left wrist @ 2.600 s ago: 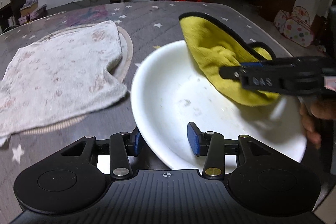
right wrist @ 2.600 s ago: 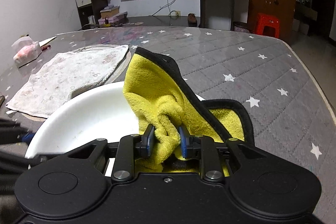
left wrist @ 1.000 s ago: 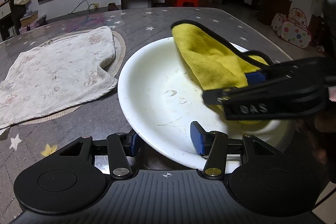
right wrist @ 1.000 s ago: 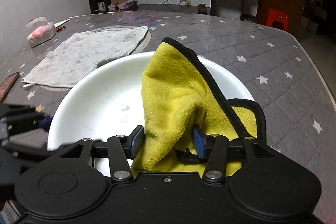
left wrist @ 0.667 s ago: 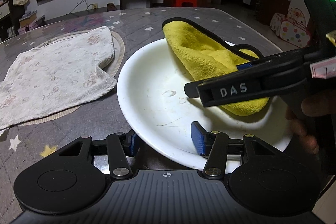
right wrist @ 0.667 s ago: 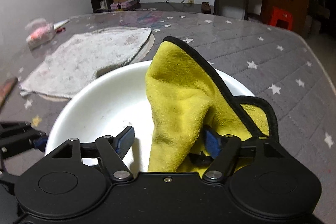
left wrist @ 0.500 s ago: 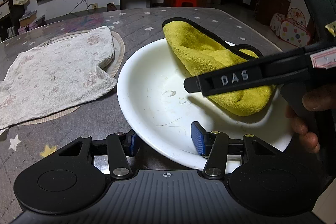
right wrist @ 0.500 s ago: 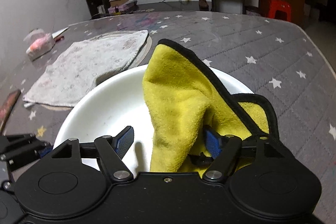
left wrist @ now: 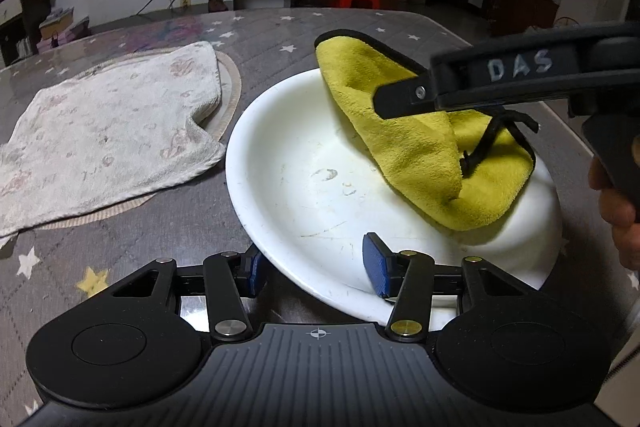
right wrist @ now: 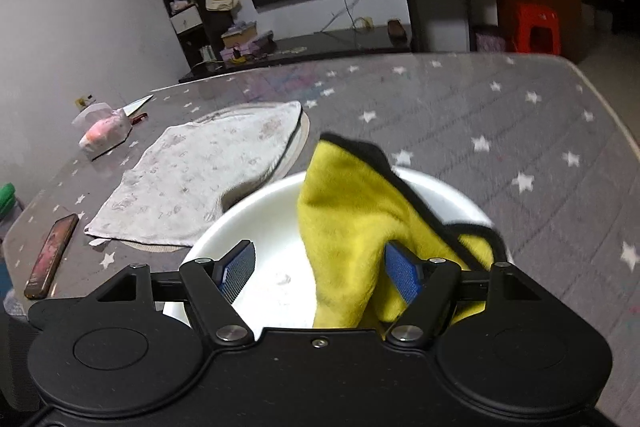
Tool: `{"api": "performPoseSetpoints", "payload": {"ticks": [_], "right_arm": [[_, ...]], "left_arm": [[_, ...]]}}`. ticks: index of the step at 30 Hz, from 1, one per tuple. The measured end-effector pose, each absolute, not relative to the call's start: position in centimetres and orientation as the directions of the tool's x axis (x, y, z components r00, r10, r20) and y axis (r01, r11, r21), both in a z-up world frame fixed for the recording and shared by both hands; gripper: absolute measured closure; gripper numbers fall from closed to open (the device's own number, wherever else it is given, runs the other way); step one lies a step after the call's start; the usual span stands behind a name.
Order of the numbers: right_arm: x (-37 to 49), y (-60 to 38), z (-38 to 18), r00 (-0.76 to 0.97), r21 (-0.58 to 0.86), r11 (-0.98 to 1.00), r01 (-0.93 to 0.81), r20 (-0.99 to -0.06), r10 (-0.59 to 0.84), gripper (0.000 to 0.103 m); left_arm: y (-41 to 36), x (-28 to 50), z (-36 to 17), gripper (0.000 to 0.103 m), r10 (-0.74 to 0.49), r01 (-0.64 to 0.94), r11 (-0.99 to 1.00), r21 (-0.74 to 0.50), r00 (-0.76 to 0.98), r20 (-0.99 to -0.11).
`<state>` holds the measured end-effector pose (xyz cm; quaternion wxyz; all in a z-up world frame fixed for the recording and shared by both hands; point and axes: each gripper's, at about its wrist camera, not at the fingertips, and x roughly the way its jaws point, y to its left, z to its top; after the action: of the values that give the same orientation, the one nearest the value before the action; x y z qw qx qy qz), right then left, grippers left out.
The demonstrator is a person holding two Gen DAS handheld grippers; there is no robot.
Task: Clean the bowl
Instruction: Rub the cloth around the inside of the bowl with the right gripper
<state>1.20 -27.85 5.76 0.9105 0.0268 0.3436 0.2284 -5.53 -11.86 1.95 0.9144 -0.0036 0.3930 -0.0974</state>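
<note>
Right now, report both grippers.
Left gripper: just closed further, clamped on bowl rim.
Right gripper: open, just narrowed; yellow cloth loose between jaws.

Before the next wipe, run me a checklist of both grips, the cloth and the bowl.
1. Left gripper holds the bowl: ok. Its pads straddle the near rim, and its jaws have just been closing on it.
2. Right gripper clamps the yellow cloth: not ok. Its jaws have just been closing with the cloth between them, but only one pad touches it and the other stands clear.
3. Cloth inside the bowl: ok. It lies against the far side.
4. Bowl clean: not ok. Smears show on the inner floor.
5. White towel clear of the bowl: cannot tell. Its corner lies right at the rim.
</note>
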Motion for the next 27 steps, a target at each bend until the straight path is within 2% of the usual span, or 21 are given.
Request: {"api": "performPoseSetpoints", "payload": {"ticks": [1,7,13,27], "right_arm": [[1.6,-27.9,5.5,0.654,0.201,0.896,-0.396,-0.623,0.429,0.048],[3.1,-28.3,3.8,0.65,0.153,0.91,-0.386,-0.655,0.385,0.058],[3.2,-29.6,2.7,0.628,0.198,0.909,-0.366,-0.668,0.398,0.07],[-1.3,-29.0,2.9,0.515,0.27,0.869,-0.415,-0.718,0.469,0.072]], "left_arm": [[-11.8,-5.5,2.0,0.057,-0.18,0.167,0.982,-0.091,0.669,-0.721],[-11.7,-5.7,2.2,0.065,-0.162,0.13,0.986,-0.1,0.672,-0.723],[-11.7,-5.7,2.3,0.067,-0.151,0.127,0.988,-0.087,0.674,-0.724],[-11.5,-3.9,2.7,0.071,-0.13,0.184,0.983,-0.001,0.691,-0.711]]}}
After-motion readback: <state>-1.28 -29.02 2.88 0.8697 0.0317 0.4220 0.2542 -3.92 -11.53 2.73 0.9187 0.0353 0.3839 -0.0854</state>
